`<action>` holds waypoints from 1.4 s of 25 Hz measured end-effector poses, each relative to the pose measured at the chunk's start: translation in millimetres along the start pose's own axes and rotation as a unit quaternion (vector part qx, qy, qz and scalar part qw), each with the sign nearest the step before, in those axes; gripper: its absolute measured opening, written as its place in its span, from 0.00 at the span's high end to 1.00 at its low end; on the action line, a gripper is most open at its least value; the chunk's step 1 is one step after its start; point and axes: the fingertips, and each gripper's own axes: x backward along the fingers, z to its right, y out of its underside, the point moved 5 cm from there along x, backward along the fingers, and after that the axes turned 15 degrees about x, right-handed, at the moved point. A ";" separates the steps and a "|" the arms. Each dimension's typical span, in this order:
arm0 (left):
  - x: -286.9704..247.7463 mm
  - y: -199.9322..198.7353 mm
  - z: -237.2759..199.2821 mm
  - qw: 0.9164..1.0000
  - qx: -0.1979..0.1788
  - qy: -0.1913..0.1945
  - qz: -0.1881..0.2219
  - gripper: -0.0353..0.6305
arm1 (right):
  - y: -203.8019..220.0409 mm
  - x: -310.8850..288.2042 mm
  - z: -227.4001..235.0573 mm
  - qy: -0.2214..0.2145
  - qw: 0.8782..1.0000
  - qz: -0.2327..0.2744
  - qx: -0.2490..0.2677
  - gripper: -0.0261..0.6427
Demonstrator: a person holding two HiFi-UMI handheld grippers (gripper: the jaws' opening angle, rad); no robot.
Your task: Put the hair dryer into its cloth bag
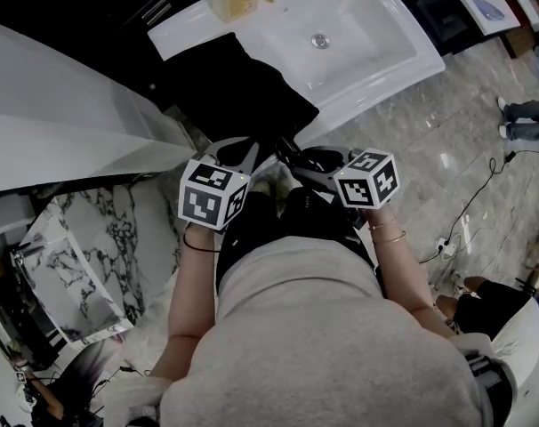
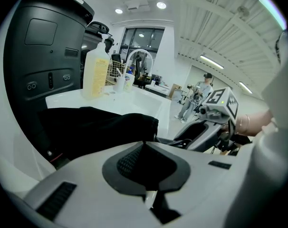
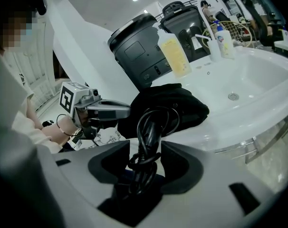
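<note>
Closest in, the right gripper (image 3: 145, 148) has its fingers fairly wide. A black coiled cord (image 3: 156, 120) stands up between them, and neither pad clearly presses it. That cord is the only part of the dryer I can pick out. It loops up at the front edge of the sink (image 1: 376, 56), reaching the bag (image 1: 238, 92), which lies slumped on the sink's left rim. The dryer's body is lost among the black shapes there.

By its looks the cord is springy and slick, and would likely slide or uncoil if held alone. The body should be the heavy, rigid part, so the handle seems the better hold. The bag is limp cloth, so its mouth will need holding open.

The left gripper (image 2: 144, 145) has its fingers closed tight at the sink's front left, where the bag's hem lies; whether cloth is pinched I cannot tell. Both grippers slope downward toward the sink's front, side by side, with the wrists close to the person's waist.
</note>
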 end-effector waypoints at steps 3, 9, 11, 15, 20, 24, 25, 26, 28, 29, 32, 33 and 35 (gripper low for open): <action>0.5 0.0 0.6 1.000 -0.003 0.001 -0.002 0.92 | -1.4 -1.9 1.5 0.001 1.000 -0.003 -0.002 0.67; 1.2 -0.7 0.0 1.000 -0.002 0.001 -0.003 0.92 | -15.4 0.2 5.8 -0.004 1.000 0.022 -0.015 0.67; 1.4 -1.0 1.0 1.000 -0.001 0.004 0.000 0.92 | -22.1 2.7 8.5 -0.003 0.999 0.040 -0.022 0.67; 2.2 -2.7 3.9 1.000 0.000 0.011 0.006 0.92 | -35.1 5.7 13.3 0.000 0.996 0.079 -0.033 0.68; 3.6 -7.8 2.4 1.000 0.010 0.019 0.014 0.92 | -45.5 4.8 18.7 -0.003 0.995 0.095 -0.039 0.68; 4.6 -11.1 1.9 0.999 0.022 0.024 0.022 0.92 | -51.2 -1.1 24.4 -0.002 0.994 0.102 -0.047 0.68; 5.1 -12.0 1.9 0.999 0.027 0.026 0.024 0.92 | -52.5 -4.0 24.8 0.000 0.994 0.100 -0.044 0.68; 5.6 -13.0 2.0 0.999 0.031 0.028 0.026 0.92 | -53.8 -7.0 25.3 0.003 0.994 0.098 -0.040 0.68; 6.3 -14.5 1.6 0.998 0.036 0.030 0.028 0.92 | -56.1 -13.1 27.0 0.009 0.995 0.092 -0.039 0.68; 6.7 -14.9 1.2 0.998 0.039 0.031 0.030 0.92 | -57.2 -16.1 28.0 0.011 0.995 0.089 -0.040 0.68; 8.0 -14.7 -0.6 0.998 0.050 0.031 0.034 0.92 | -60.4 -23.7 30.8 0.017 0.996 0.080 -0.036 0.68; 8.3 -14.7 -1.1 0.998 0.052 0.030 0.036 0.92 | -61.5 -26.0 31.9 0.019 0.996 0.077 -0.035 0.68; 8.4 -14.4 -1.8 0.997 0.054 0.027 0.037 0.92 | -63.9 -30.7 33.8 0.024 0.997 0.071 -0.032 0.68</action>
